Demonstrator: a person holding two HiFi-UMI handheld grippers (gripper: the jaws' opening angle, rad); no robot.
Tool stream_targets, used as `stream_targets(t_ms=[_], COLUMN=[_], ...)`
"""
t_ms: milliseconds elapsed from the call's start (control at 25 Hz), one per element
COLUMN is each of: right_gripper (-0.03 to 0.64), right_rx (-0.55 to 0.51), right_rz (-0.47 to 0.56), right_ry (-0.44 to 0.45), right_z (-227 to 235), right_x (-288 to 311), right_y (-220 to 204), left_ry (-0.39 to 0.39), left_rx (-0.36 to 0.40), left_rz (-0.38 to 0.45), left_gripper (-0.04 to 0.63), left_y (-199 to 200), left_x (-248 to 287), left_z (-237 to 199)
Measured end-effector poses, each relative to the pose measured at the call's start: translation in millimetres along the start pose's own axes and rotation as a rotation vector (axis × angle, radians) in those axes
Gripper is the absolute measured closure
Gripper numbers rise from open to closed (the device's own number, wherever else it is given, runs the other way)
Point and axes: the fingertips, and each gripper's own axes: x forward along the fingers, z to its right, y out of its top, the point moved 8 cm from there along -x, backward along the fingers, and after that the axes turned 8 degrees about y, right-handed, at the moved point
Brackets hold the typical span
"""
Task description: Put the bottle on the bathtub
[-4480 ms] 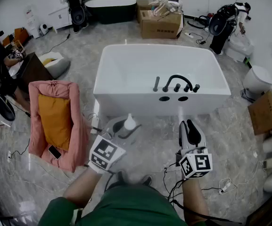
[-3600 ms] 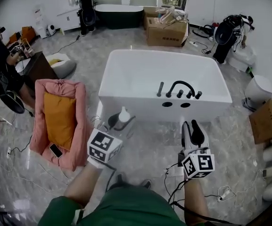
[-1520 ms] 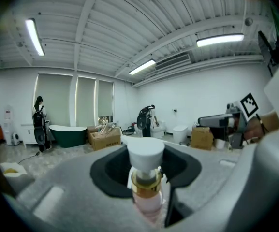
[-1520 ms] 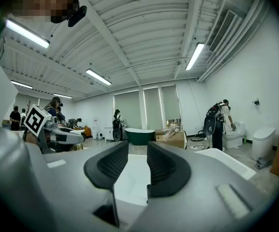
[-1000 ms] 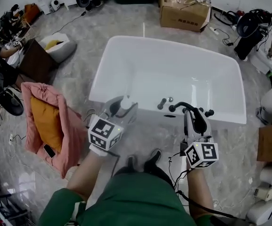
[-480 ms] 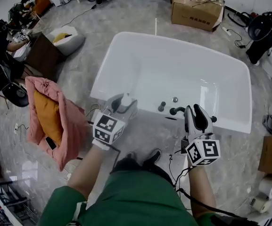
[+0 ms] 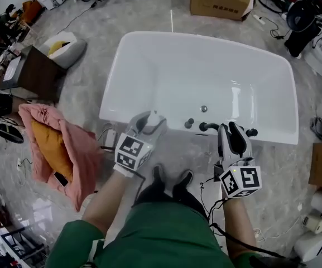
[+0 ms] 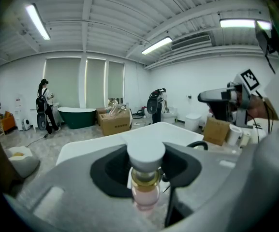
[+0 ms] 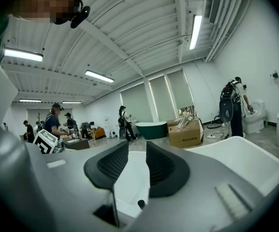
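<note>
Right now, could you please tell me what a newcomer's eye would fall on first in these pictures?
The large white rectangular bathtub fills the middle of the head view. Close to its near rim, the left tool grips a small pink bottle with a white cap, while the right tool hangs empty by the black curved faucet. Crumpled pink fabric lies on the floor to the left.

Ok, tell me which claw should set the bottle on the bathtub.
Left. The left claw grips the bottle at the near rim of the bathtub; the right claw is empty, beside the faucet.
</note>
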Motion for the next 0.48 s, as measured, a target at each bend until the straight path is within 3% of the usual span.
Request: stream_targets(t_ms=[480], right_gripper=[0.503], right_rx=[0.035], right_rz=[-0.036], right_ry=[-0.171], right_z=[18], right_x=[22], right_y=[-27], left_ry=[-0.117], left_rx=[0.038], left_rz=[-0.043], left_gripper=[0.437], left_y=[-37], left_x=[75], left_z=[-10])
